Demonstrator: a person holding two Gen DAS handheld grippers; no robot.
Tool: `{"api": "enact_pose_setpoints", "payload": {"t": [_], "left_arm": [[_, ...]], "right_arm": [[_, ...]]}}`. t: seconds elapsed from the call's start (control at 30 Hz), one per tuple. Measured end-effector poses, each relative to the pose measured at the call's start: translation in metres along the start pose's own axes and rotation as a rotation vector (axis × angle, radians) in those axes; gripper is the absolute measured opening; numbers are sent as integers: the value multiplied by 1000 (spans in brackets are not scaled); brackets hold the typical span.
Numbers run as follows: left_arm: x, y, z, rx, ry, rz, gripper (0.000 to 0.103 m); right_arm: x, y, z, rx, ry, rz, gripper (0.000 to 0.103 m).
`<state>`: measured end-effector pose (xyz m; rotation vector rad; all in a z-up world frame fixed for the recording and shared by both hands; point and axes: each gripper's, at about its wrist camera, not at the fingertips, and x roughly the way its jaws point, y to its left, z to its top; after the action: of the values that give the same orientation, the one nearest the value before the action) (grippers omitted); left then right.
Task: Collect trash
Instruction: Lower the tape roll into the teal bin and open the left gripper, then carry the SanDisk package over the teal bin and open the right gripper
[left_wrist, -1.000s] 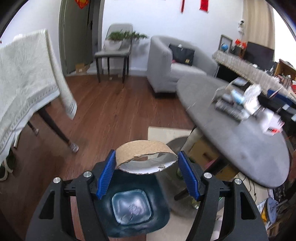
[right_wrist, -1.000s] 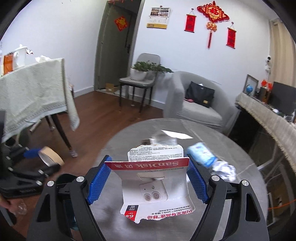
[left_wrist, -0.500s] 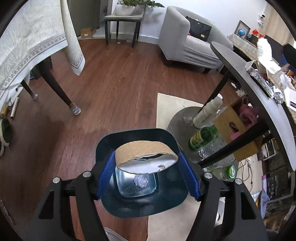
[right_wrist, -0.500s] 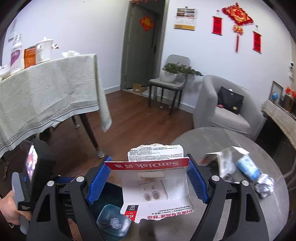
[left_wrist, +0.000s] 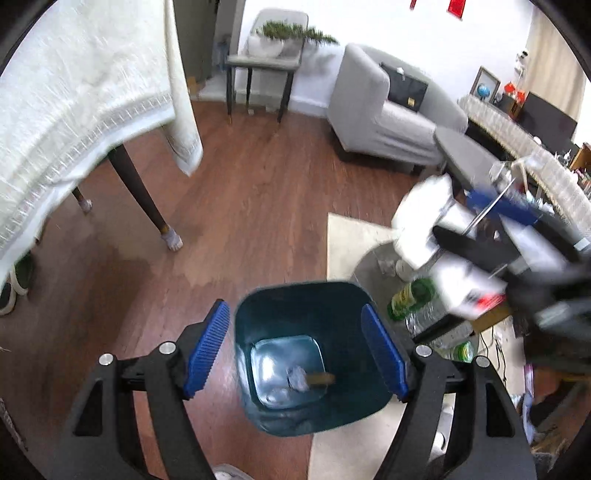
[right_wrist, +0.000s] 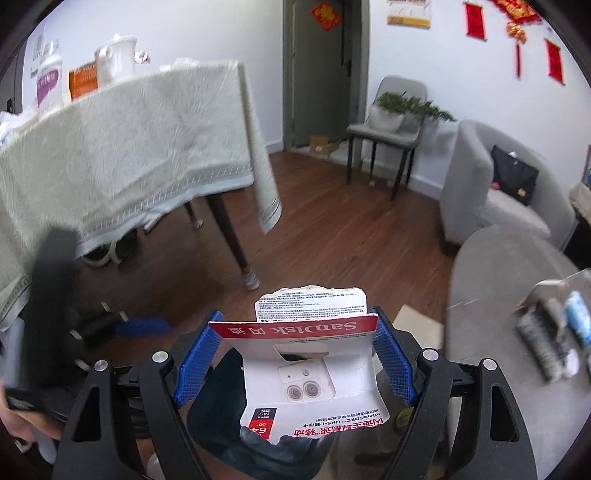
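My left gripper (left_wrist: 294, 312) hangs over the dark teal trash bin (left_wrist: 258, 369), its jaws opening with nothing between them. A brown cardboard tape roll (left_wrist: 322, 378) lies at the bin's bottom beside a crumpled wad (left_wrist: 297, 381). My right gripper (right_wrist: 297, 332) is shut on a torn red and white SanDisk card package (right_wrist: 314, 369), held above the bin (right_wrist: 221, 373). In the left wrist view the same package (left_wrist: 424, 229) shows blurred at the right, above and right of the bin.
A table with a pale tablecloth (right_wrist: 129, 147) stands to the left, its legs close to the bin. The grey round table (right_wrist: 498, 295) at the right carries several loose items. Bottles (left_wrist: 410, 299) stand on the floor right of the bin, on a beige rug (left_wrist: 351, 240).
The left gripper let go of the tape roll, which fell into the bin. The right gripper carried the package leftward and down, from over the round table to above the bin.
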<state>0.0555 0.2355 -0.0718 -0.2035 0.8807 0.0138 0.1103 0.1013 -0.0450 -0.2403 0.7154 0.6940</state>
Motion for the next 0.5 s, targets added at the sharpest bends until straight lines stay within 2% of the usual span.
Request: {"api": "enact_pose_setpoints", "payload": {"t": [0.13,0.2,0.33,0.5], "left_arm": [[-19,-8,1,88,-73,80,71],[-24,-7,2,87,-88,73,71],[-28,2,2,59,-85,38,58],[-48,13,8,24,-150,16,48]], "right_arm": [[16,-9,-7,107,36,76,81],[15,-11,-8,118,22,38,81],[17,-17,-8,136,30,3,81],[34,-18,-14,147,85,0,81]]}}
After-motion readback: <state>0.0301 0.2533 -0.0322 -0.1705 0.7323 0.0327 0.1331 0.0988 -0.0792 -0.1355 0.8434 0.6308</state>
